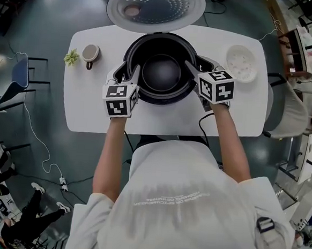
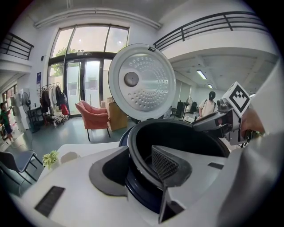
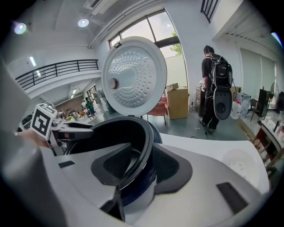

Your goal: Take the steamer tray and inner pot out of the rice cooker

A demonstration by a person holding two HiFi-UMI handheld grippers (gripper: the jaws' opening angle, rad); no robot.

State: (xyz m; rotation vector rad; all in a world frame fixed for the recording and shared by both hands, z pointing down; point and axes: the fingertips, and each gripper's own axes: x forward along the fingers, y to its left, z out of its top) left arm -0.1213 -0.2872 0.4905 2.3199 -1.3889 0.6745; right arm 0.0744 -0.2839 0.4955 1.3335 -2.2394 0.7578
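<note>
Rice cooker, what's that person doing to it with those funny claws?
A person holds a gripper in each hand. The left gripper and the right gripper are each closed on the rim of the black inner pot, on opposite sides. The pot sits inside the rice cooker, not lifted yet, and the lid stands open. The white steamer tray already lies on the table, off to the right.

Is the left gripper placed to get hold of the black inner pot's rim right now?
Probably yes: the black inner pot's rim already sits between the jaws of the left gripper, one inside and one outside, and the white lid stands open behind.
</note>
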